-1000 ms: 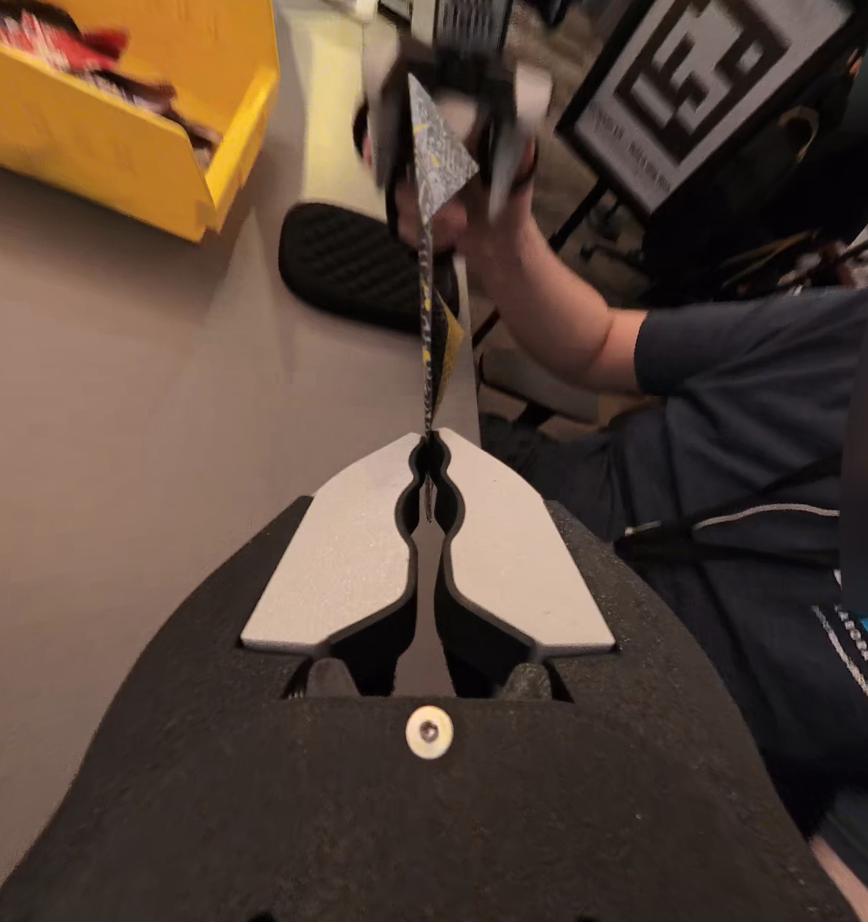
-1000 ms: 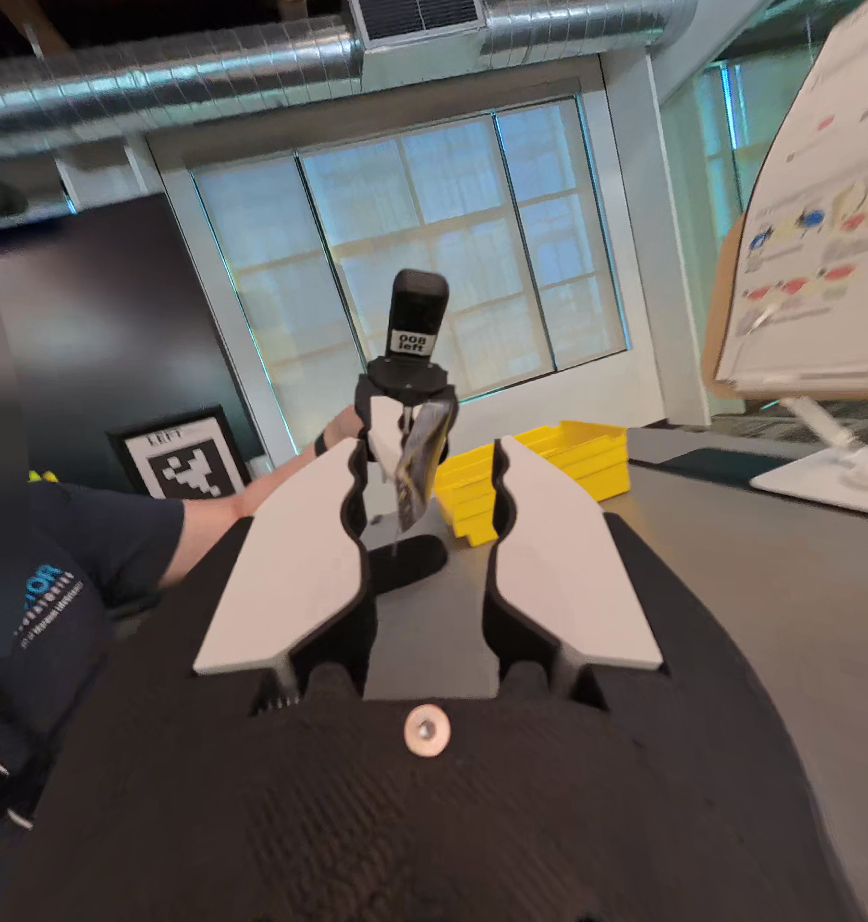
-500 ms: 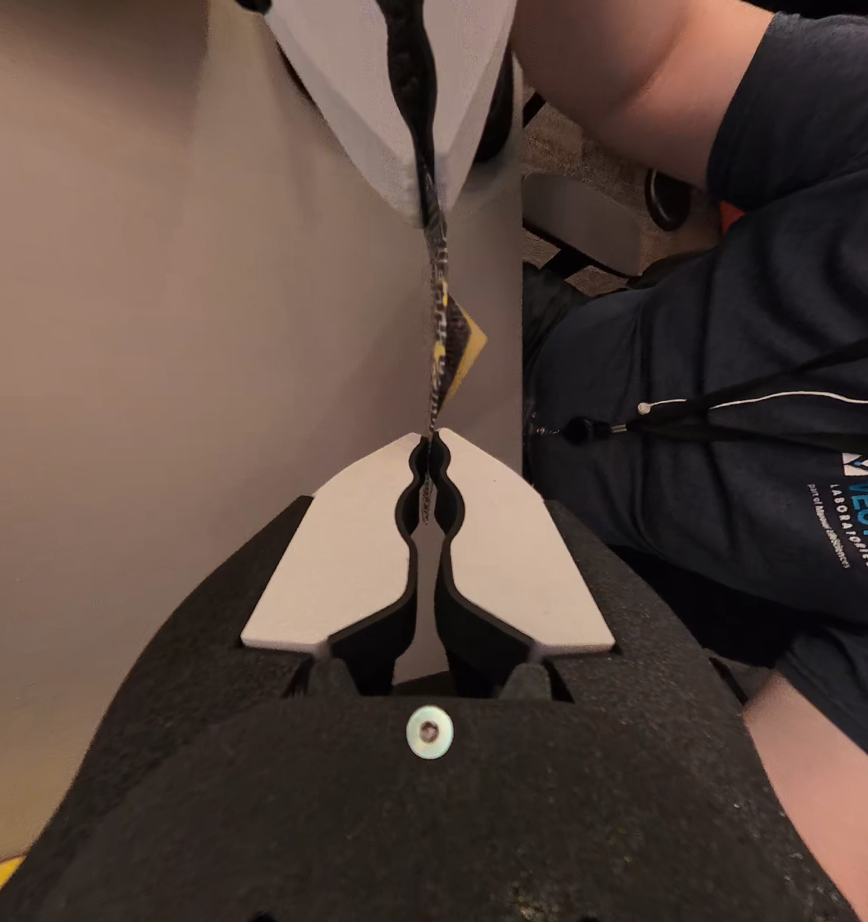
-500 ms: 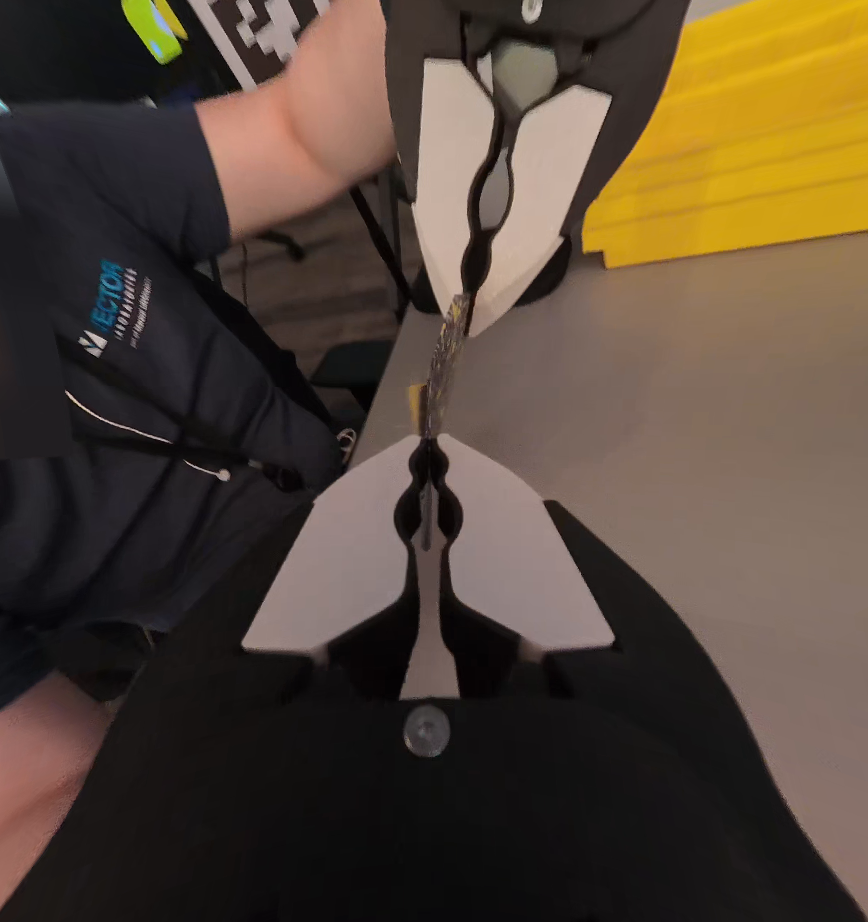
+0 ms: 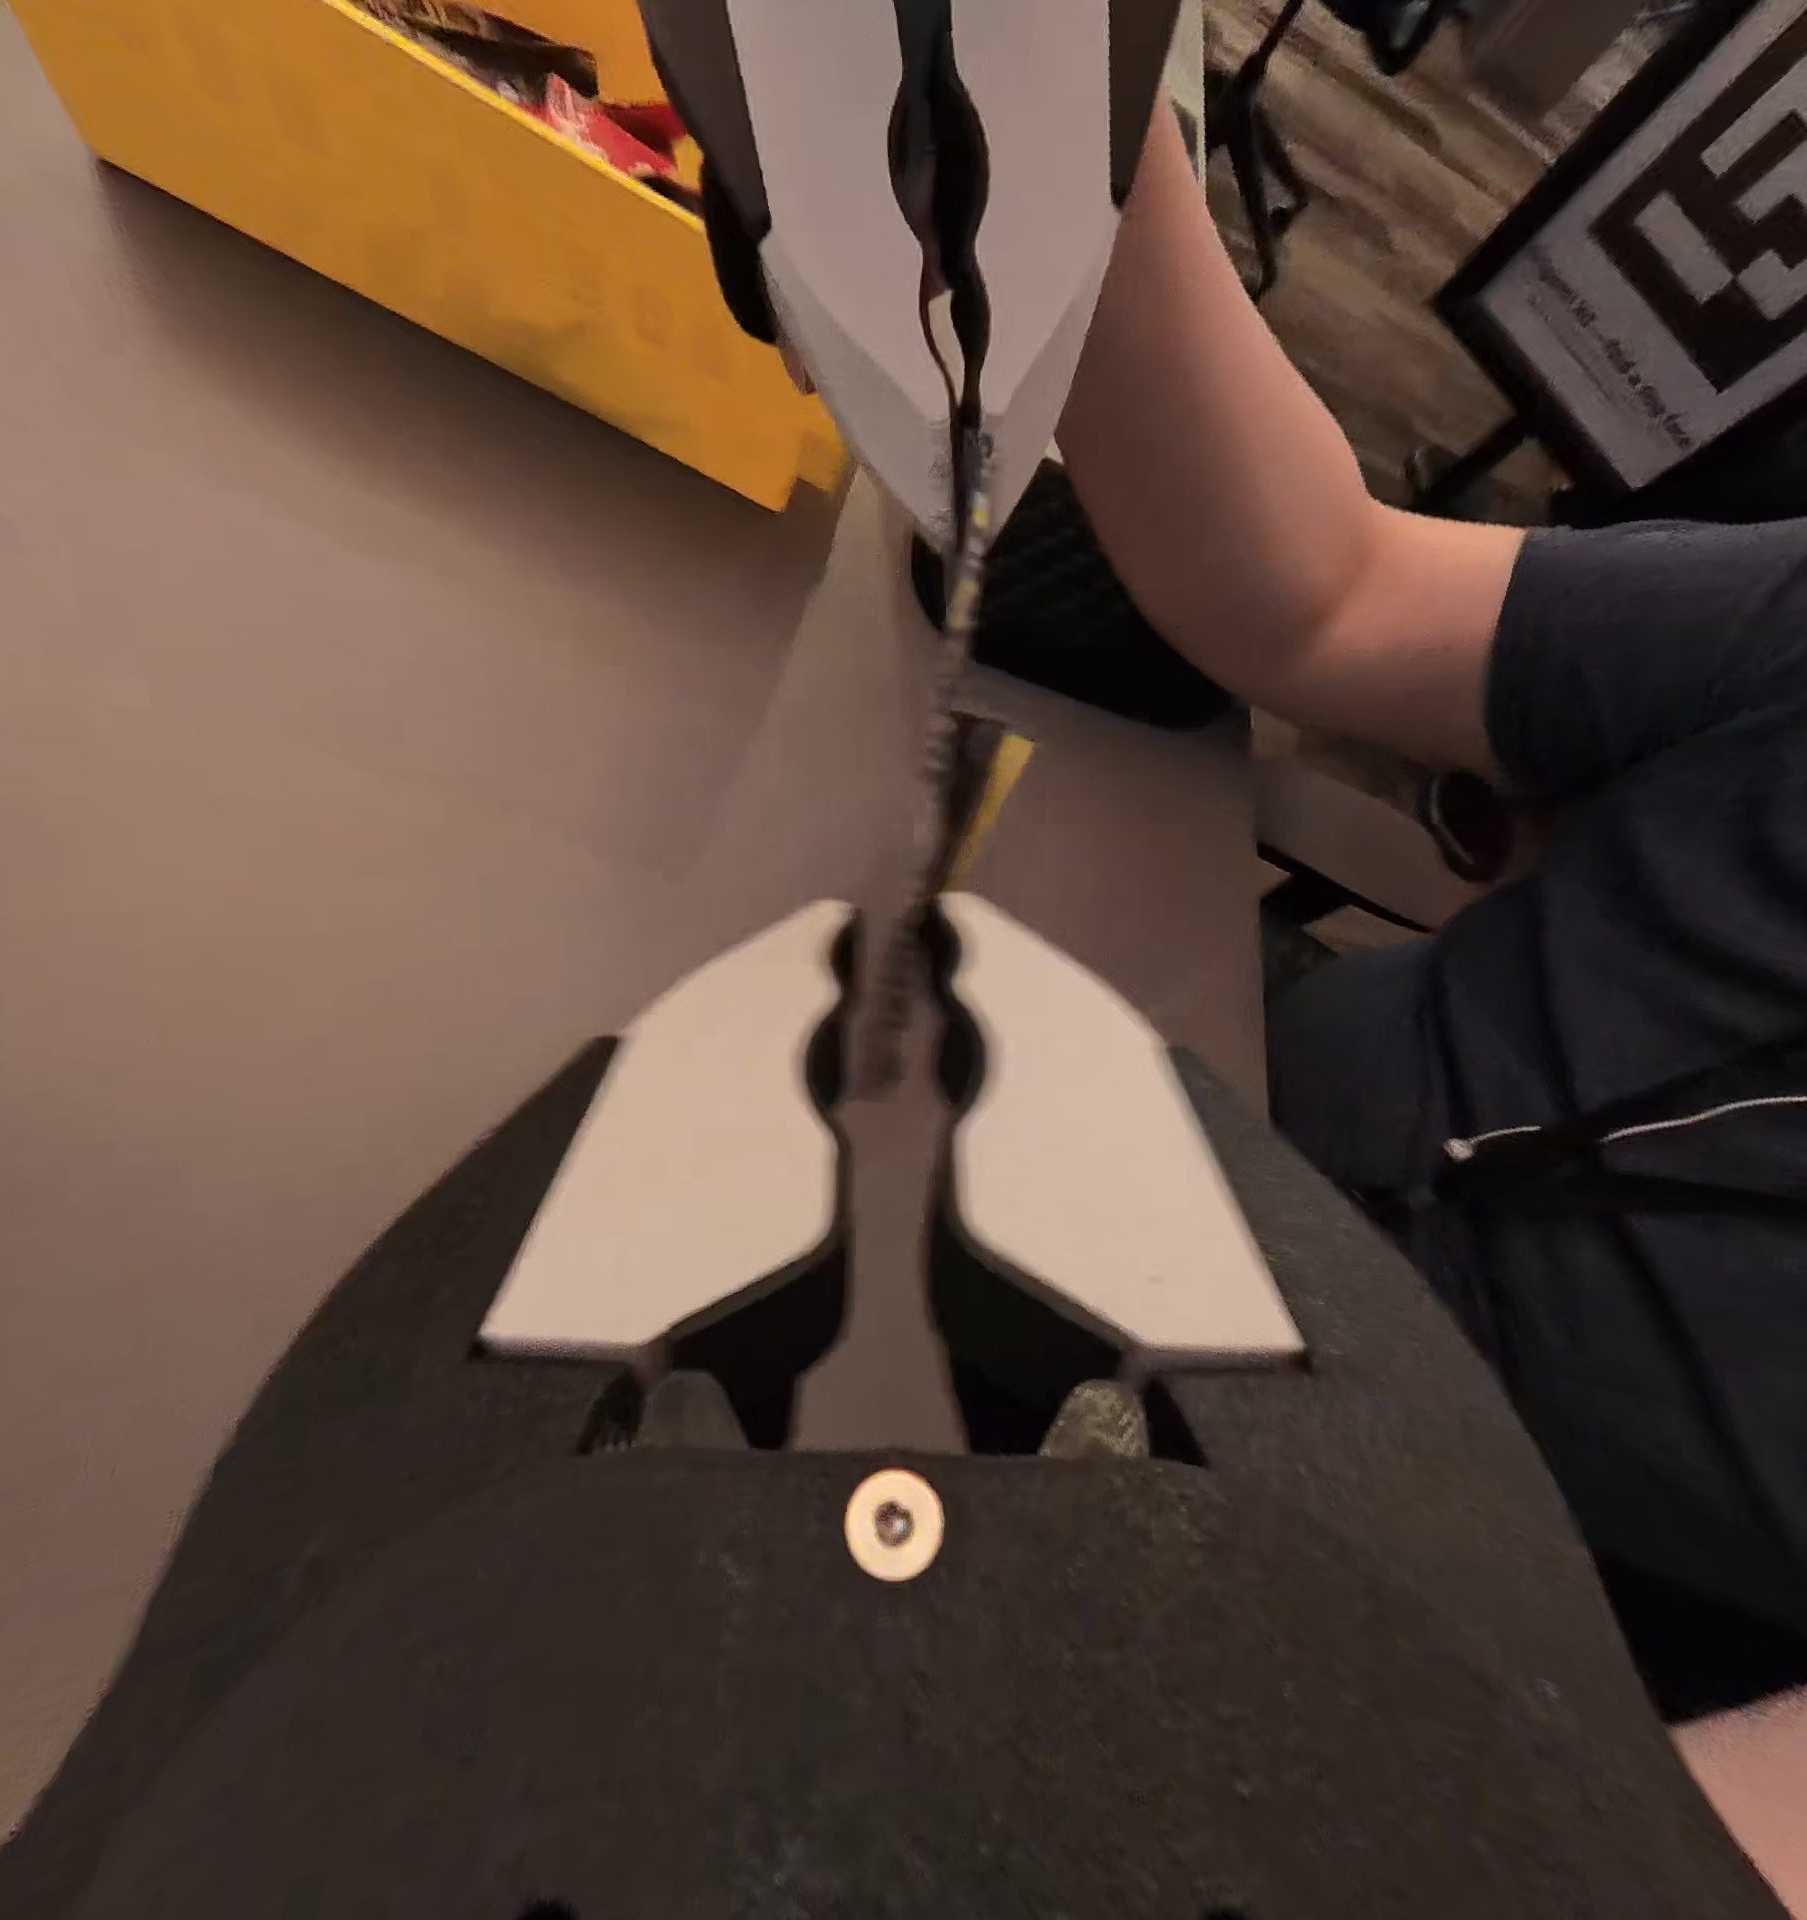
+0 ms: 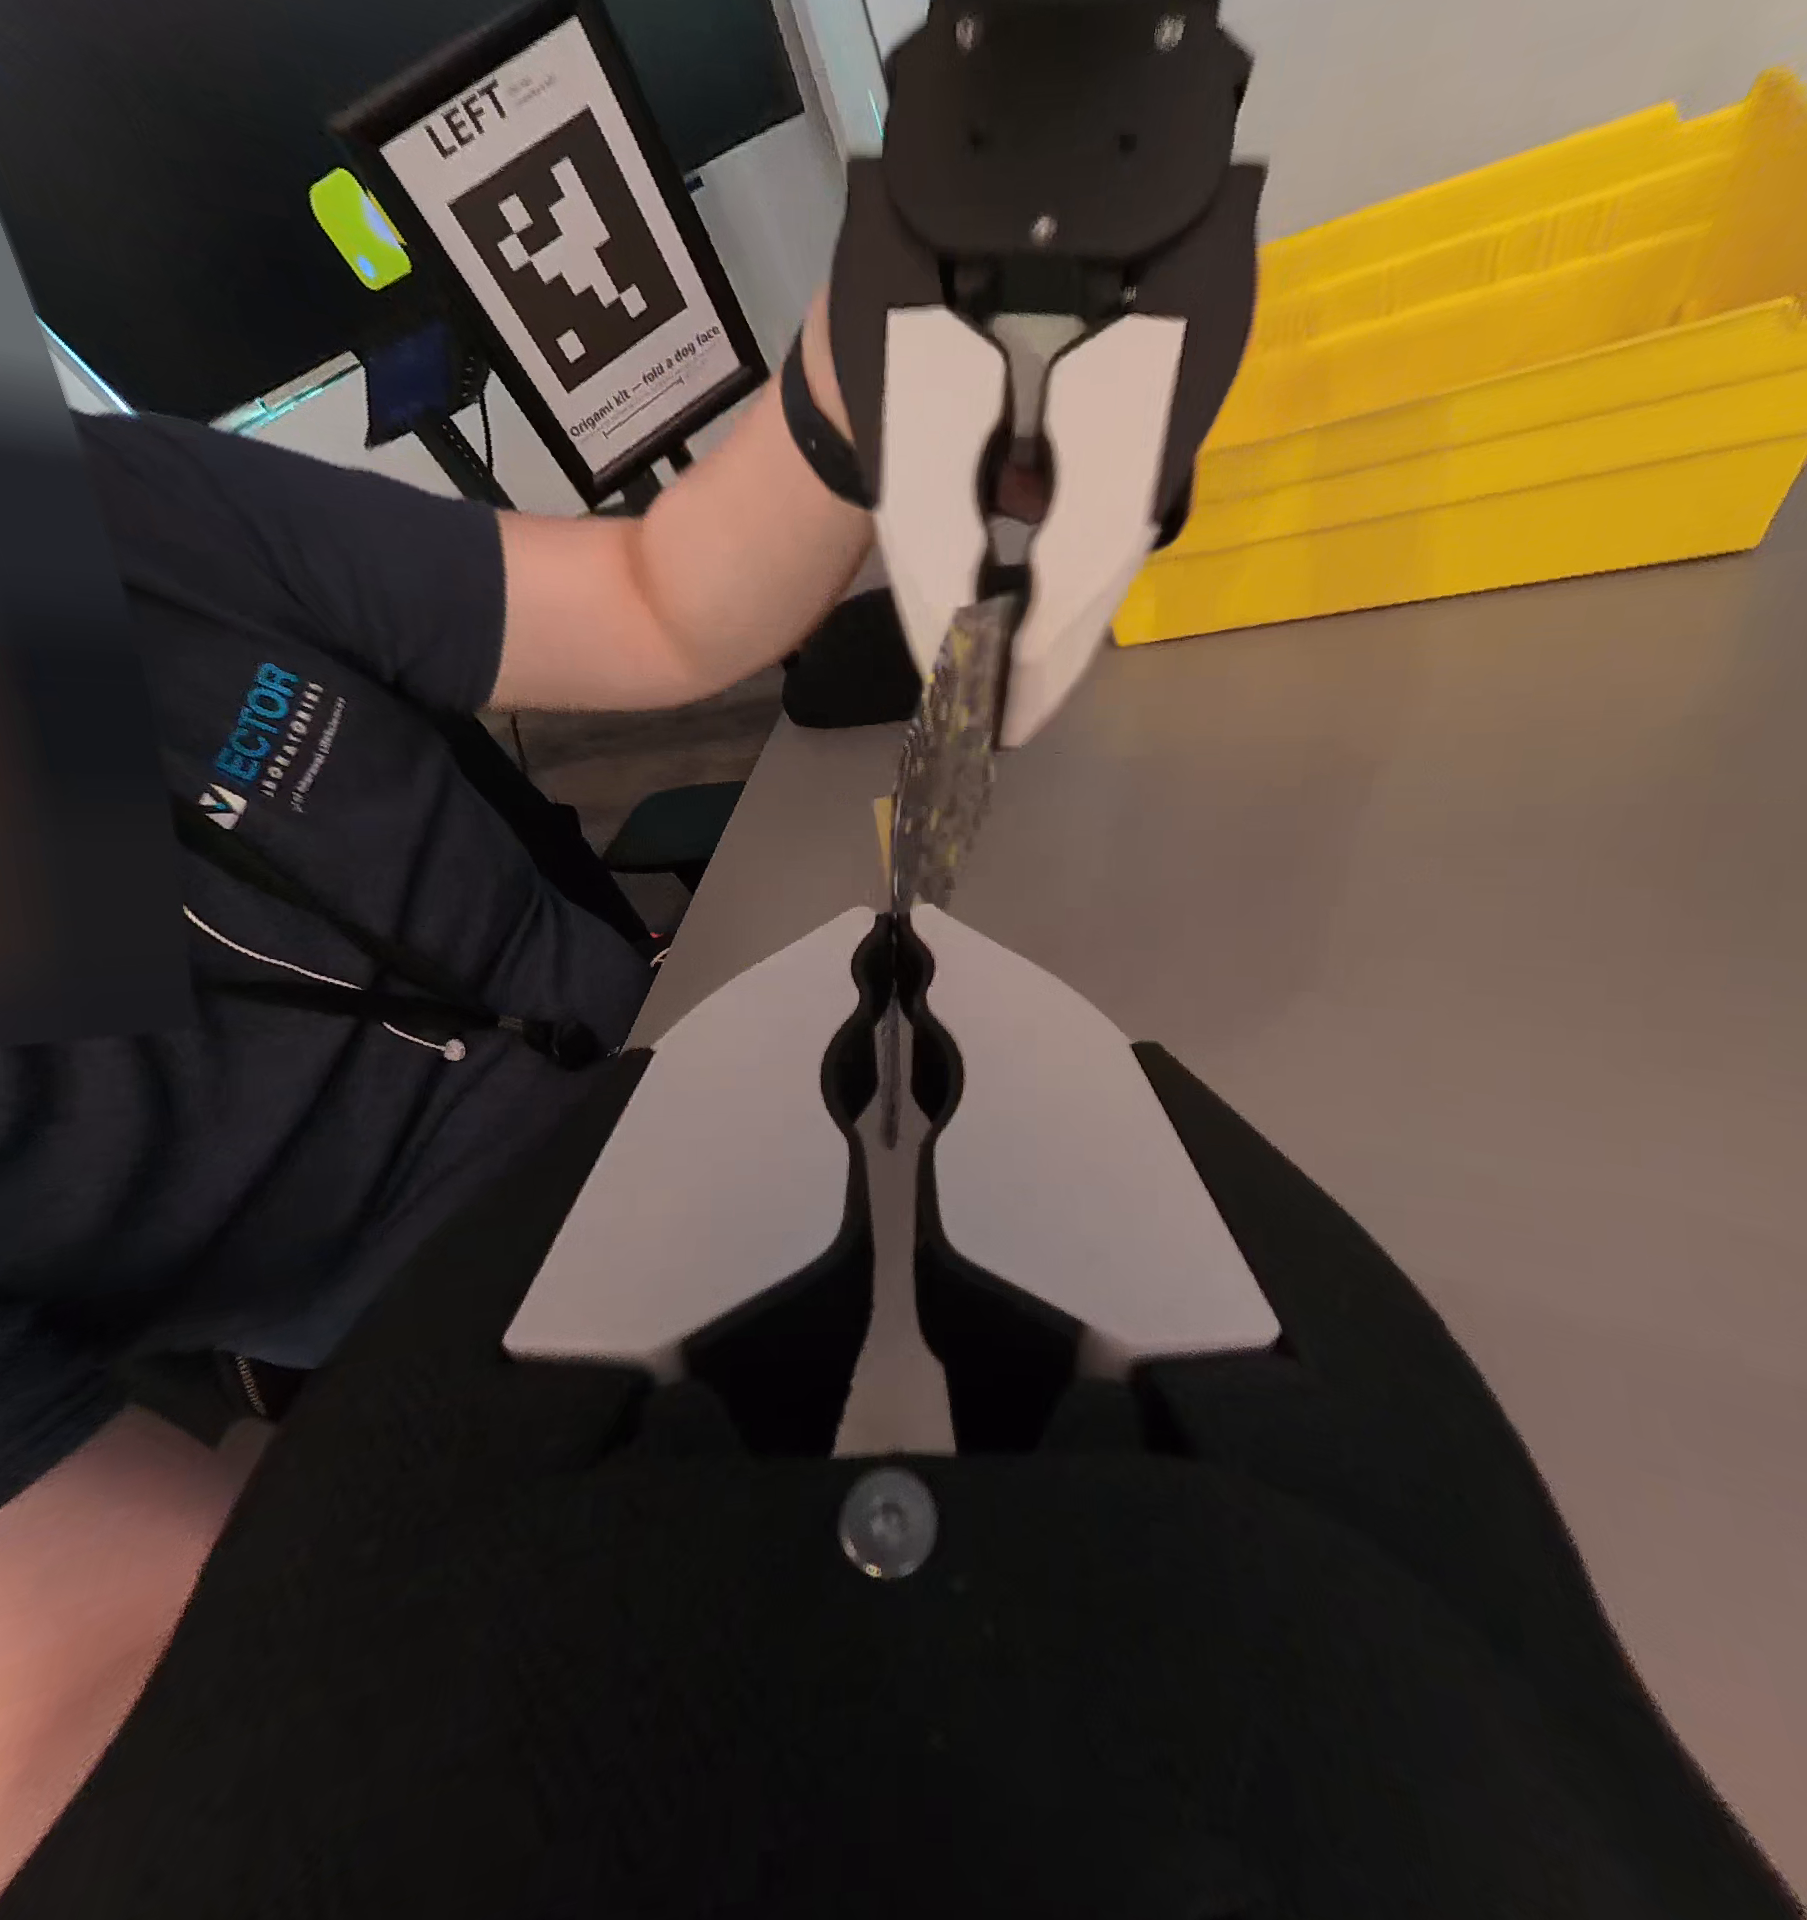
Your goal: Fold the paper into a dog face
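At frame centre, the folded paper is stretched edge-on above the table, clenched at opposite ends by the left gripper and right gripper; a crease is judged under way, and pressing flat is needed next

This looks like a lab or workshop set up for recording handwork. A plain grey surface carries a yellow plastic bin at its far side. Left of the bin, off the surface's edge, a framed black-and-white marker sign stands on a black stand. A dark screen hangs left of the sign, and behind the bin is a bare white wall.
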